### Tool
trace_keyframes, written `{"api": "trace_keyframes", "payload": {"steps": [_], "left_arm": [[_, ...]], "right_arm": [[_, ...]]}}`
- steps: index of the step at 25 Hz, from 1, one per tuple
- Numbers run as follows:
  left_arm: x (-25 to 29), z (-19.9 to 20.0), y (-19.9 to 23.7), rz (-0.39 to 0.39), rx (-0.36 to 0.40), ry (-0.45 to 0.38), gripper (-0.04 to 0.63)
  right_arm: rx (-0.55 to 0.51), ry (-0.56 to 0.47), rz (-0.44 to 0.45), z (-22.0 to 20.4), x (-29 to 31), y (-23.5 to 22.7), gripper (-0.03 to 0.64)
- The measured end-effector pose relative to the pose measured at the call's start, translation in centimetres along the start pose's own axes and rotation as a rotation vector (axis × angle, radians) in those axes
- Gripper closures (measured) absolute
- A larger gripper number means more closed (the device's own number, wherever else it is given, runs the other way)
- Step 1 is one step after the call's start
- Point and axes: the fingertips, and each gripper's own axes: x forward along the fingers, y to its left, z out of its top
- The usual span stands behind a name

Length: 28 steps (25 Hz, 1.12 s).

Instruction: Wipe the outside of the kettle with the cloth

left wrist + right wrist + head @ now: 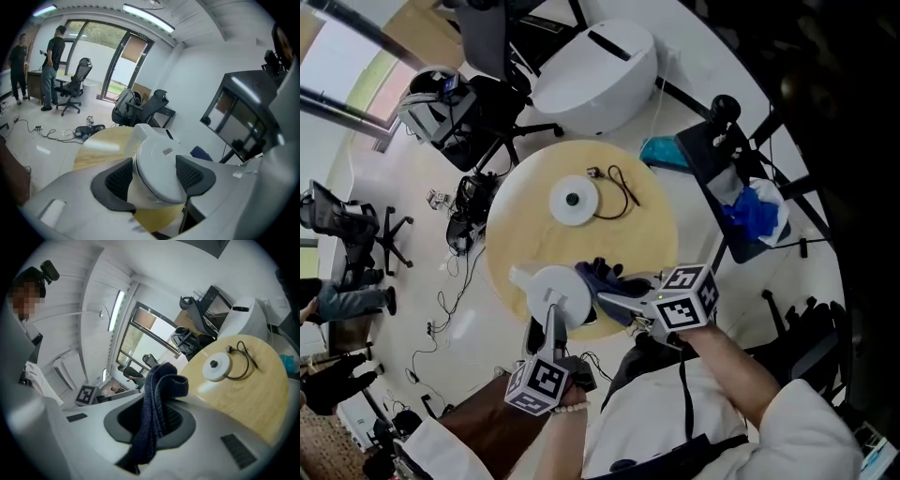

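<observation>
Kettle [555, 292] is at the near edge of the round surface [525, 225], and we clamp its white body between the wide-set pads of our left tool [157, 176] so it cannot slide under rubbing. Our right tool [152, 420] pinches the folded dark cloth [161, 380] just beside the kettle's right side, likely to start wiping; the power base [574, 200] lies apart, near the surface's centre.

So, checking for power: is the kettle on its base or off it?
Off. The kettle is between the jaws of the left gripper; its base stands bare on the table.
</observation>
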Motion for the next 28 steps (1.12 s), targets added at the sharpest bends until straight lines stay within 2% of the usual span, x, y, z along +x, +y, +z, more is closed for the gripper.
{"api": "trace_keyframes", "payload": {"steps": [4, 6, 7, 10, 12, 16, 23, 28], "left_arm": [[-0.2, 0.9, -0.3, -0.065, 0.104, -0.009, 0.298], [0.2, 1.0, -0.2, -0.133, 0.181, 0.026, 0.236], [0.6, 0.8, -0.1, -0.173, 0.204, 0.056, 0.232], [1.5, 0.3, -0.2, -0.303, 0.163, 0.125, 0.251], [1.6, 0.2, -0.5, -0.341, 0.146, 0.139, 0.281], [1.7, -0.2, -0.6, -0.337, 0.156, 0.156, 0.281], [1.4, 0.1, -0.8, -0.309, 0.099, 0.205, 0.266], [1.2, -0.4, -1.1, -0.252, 0.026, 0.194, 0.262]], "right_arm": [[-0.009, -0.043, -0.037, -0.1, -0.9, 0.2, 0.552], [-0.009, -0.073, -0.045, -0.1, -1.3, 0.7, 0.552], [-0.018, -0.083, -0.052, -0.1, -1.4, 1.0, 0.552], [-0.041, -0.1, -0.084, -0.4, -0.8, 1.0, 0.552], [-0.02, -0.122, -0.095, -0.9, -0.1, 0.3, 0.552], [0.096, -0.169, -0.133, -3.0, 0.7, -3.3, 0.552], [0.335, -0.11, -0.278, -9.4, 3.3, -12.8, 0.552], [0.387, -0.036, -0.402, -11.8, 3.7, -17.1, 0.552]]}}
